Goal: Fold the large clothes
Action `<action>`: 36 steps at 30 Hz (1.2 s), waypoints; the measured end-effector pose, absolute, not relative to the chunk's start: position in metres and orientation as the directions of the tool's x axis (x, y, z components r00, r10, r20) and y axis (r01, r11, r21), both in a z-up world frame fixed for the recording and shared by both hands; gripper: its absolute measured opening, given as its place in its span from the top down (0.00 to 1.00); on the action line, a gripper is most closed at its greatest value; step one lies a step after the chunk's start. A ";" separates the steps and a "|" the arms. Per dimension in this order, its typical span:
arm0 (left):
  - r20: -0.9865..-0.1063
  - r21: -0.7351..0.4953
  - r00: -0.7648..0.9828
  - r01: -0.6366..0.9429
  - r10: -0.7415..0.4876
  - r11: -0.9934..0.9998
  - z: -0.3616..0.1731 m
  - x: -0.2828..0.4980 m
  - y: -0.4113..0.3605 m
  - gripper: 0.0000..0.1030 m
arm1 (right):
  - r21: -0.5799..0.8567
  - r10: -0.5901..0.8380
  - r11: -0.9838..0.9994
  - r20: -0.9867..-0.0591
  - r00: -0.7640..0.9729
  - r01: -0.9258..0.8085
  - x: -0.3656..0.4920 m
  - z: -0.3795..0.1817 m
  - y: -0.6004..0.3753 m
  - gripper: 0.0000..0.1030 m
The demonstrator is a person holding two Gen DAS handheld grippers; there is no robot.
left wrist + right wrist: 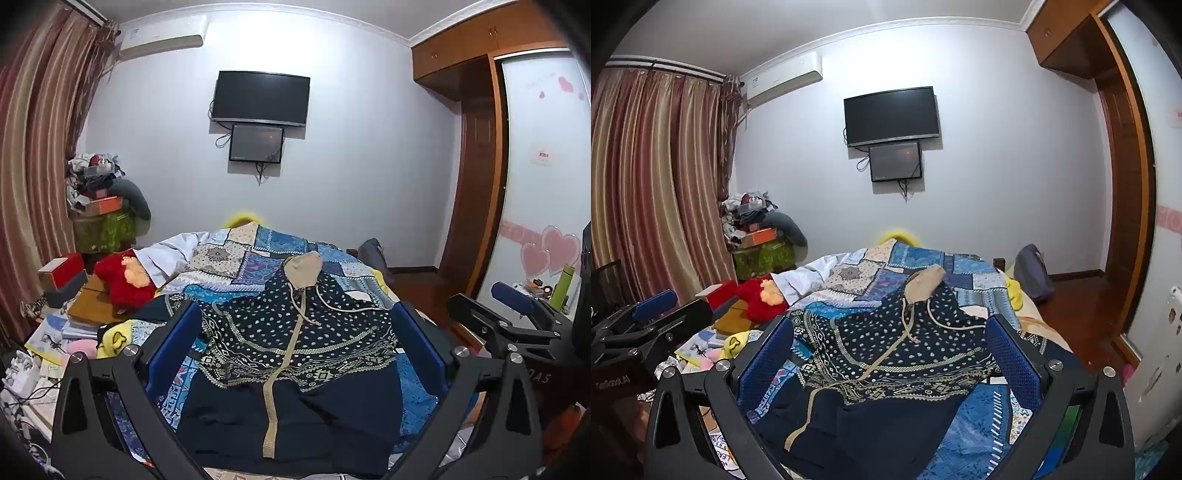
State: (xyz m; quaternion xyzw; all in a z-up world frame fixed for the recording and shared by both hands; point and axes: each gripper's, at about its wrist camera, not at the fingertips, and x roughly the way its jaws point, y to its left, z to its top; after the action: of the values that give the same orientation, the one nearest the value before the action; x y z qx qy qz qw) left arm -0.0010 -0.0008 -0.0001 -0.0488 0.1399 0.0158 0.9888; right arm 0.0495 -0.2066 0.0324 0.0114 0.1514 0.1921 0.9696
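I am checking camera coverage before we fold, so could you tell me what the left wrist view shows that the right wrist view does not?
Only the left wrist view shows the pink heart stickers on the wardrobe door, a green bottle and the right gripper at its right edge.

Only the right wrist view shows the left gripper at its left edge and the whole spread of the striped curtain.

Both show the navy patterned hoodie lying zip-up on the patchwork quilt, the wall television, and open blue-padded jaws holding nothing.
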 end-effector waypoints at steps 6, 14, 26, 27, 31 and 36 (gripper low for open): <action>-0.300 -0.091 0.954 -0.046 0.017 0.995 -0.004 0.001 -0.002 0.00 | 0.083 0.378 0.925 -0.293 0.878 -0.371 0.050 0.032 -0.205 0.00; -0.302 -0.113 0.953 -0.047 0.011 0.993 -0.014 0.002 0.008 0.00 | 0.069 0.381 0.923 -0.300 0.875 -0.378 0.044 0.031 -0.198 0.00; -0.317 -0.130 0.948 -0.056 0.013 0.990 -0.015 0.007 0.012 0.00 | 0.063 0.383 0.921 -0.312 0.870 -0.383 0.051 0.028 -0.194 0.00; -0.318 -0.132 0.948 -0.057 0.012 0.990 -0.014 0.008 0.013 0.00 | 0.062 0.383 0.921 -0.311 0.870 -0.384 0.050 0.027 -0.195 0.00; -0.322 -0.133 0.947 -0.057 0.011 0.989 -0.015 0.008 0.013 0.00 | 0.060 0.382 0.922 -0.311 0.870 -0.384 0.050 0.027 -0.194 0.00; -0.321 -0.133 0.947 -0.057 0.012 0.989 -0.013 0.008 0.012 0.00 | 0.062 0.384 0.921 -0.312 0.869 -0.385 0.051 0.028 -0.195 0.00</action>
State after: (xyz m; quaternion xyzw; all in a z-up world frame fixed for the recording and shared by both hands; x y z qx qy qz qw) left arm 0.0078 0.0122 -0.0135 -0.0703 0.1617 0.0175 0.9842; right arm 0.0508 -0.1951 0.0280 -0.0011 0.1611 0.1990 0.9667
